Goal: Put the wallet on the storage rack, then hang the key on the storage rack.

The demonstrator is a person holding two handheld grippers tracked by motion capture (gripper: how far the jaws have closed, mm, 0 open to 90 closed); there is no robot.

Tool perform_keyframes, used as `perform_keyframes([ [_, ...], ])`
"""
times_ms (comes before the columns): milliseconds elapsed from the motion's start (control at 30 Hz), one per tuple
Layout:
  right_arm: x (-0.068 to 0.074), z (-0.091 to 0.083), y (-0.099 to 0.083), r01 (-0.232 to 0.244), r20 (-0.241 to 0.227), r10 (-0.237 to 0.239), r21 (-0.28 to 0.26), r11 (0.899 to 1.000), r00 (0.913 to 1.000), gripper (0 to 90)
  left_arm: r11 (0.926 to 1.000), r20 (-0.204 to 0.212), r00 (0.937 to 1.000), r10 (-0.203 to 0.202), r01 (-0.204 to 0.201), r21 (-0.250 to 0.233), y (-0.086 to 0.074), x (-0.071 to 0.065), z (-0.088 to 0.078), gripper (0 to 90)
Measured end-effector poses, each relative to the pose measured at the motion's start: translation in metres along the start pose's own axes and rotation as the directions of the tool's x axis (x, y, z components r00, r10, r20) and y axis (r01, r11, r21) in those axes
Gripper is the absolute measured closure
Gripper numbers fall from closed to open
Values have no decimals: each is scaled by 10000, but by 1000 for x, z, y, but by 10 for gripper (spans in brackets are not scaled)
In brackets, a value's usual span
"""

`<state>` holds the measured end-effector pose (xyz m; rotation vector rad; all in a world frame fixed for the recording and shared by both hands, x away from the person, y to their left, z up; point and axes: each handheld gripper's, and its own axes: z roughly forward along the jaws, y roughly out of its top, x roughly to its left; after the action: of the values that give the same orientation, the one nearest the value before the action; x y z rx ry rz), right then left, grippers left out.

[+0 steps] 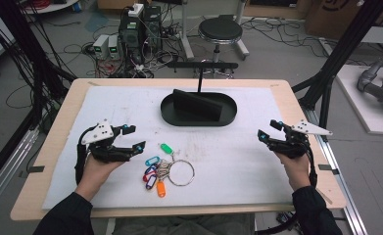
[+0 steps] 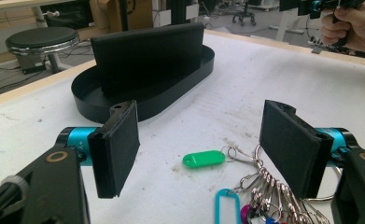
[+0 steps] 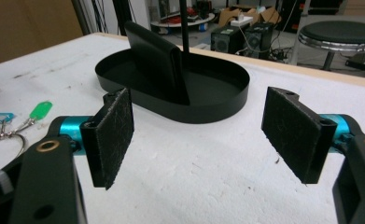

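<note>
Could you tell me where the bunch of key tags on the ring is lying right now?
In the high view the bunch of key tags lies on the white mat, in front of the black oval tray and just right of the open left hand-held gripper.

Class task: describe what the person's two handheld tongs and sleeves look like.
Both tongs, left and right, have black bodies, blue fittings behind flat black pads, a grey three-cornered plate on top and a trailing black cable. The sleeves are dark.
</note>
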<state>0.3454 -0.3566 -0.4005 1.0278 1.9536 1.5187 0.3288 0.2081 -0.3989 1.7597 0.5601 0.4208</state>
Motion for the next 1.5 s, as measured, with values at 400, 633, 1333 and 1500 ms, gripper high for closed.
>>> perform_keyframes([
  [400, -2, -2, 0, 138, 106, -136, -182, 9997, 9999, 206, 9991, 651, 9971, -390, 402, -167, 7, -1, 6, 251],
  [633, 0, 1, -2, 549, 606, -566, 297, 9981, 9966, 209, 9995, 704, 9970, -310, 317, -95, 14, -8, 17, 224],
  [1333, 4, 5, -5, 767, 290, -797, 912, 9929, 9964, 211, 9889, 2864, 9570, -463, 33, 1489, 15, -25, 83, 495],
  [1500, 4, 5, -5, 751, 243, -778, 986, 9923, 9967, 213, 9777, 3122, 9496, -284, -387, 2066, 15, -30, 98, 540],
])
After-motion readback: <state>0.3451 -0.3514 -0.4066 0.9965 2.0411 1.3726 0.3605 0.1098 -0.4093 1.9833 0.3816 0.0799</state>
